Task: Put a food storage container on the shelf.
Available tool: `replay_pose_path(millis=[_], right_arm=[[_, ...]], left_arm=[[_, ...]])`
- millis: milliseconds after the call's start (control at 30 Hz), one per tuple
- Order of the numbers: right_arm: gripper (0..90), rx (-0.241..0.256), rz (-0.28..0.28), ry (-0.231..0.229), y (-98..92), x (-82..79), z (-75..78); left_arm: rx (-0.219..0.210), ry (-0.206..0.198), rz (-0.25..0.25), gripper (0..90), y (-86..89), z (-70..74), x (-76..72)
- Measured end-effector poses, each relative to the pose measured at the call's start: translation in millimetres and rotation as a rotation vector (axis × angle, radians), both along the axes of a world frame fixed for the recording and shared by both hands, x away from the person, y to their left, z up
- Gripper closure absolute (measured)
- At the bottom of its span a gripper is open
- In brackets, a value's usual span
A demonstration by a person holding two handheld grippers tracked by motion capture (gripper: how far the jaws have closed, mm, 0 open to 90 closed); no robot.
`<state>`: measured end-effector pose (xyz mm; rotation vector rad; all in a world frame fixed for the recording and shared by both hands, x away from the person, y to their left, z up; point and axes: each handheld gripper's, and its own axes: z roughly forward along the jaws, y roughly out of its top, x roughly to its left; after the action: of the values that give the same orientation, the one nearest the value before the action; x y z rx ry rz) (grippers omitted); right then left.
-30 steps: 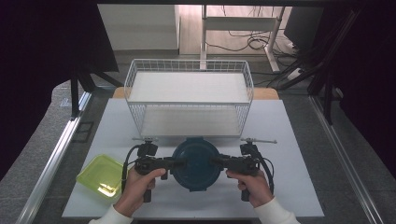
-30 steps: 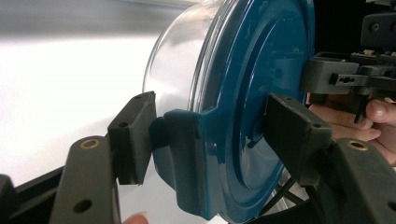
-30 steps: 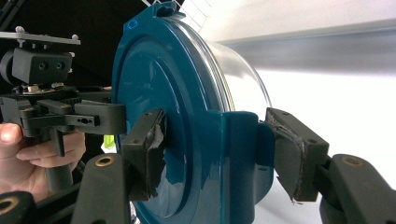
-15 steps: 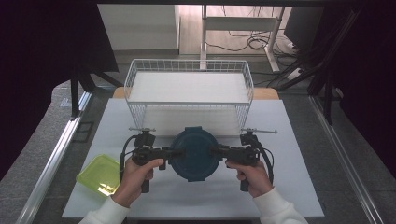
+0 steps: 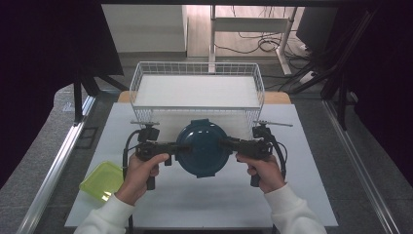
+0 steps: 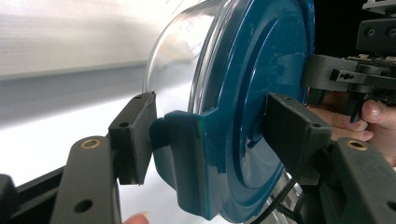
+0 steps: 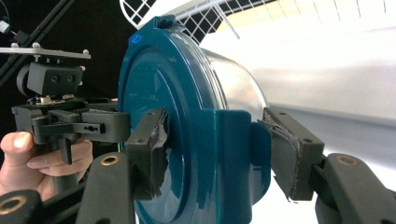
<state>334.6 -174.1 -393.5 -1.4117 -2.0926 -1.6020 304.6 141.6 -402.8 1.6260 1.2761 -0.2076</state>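
Work in hand: a round clear container with a dark teal plastic lid (image 5: 200,147) is carried between two hand-held grippers, at centre frame in the high view, over the white table (image 5: 302,195).

Key relation: the white wire basket (image 5: 197,73) lies just beyond the container, toward the top of the frame; the container's far edge overlaps the basket's near wall in the picture, though I cannot tell if they touch. Both grippers sit equally near, one at each side, so the way in looks to be straight forward and over that wall.

Left gripper (image 6: 205,133): clamped on the lid's left latch tab, one black jaw under it, the other on the lid's top face.

Right gripper (image 7: 215,151): clamped on the opposite latch tab; its jaw pads look worn and frayed.

Container's lie: flat, lid facing up in the high view; no long axis, being round, and the grip line runs left to right across the frame.

Materials: the lid is glossy moulded plastic with concentric stepped rings and a small tab at its far rim; the bowl below is clear, smooth and curved.

Basket: thin white wire mesh, rectangular, with a pale flat floor.

Elsewhere: a translucent lime-green plastic tub (image 5: 101,179) sits at the lower left, well apart.
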Motion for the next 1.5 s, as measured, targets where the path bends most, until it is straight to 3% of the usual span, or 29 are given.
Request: replay_pose_path(millis=[900,1500], right_arm=[[42.6,-0.002,-0.002,-0.027,-3.0,19.8,21.3],[42.6,0.001,-0.003,-0.068,-1.1,36.4,54.9]], left_arm=[[0.0,-0.014,-0.02,35.9,-2.3,21.1,25.0],[0.013,-0.057,-0.03,35.9,0.2,53.8,42.4]])
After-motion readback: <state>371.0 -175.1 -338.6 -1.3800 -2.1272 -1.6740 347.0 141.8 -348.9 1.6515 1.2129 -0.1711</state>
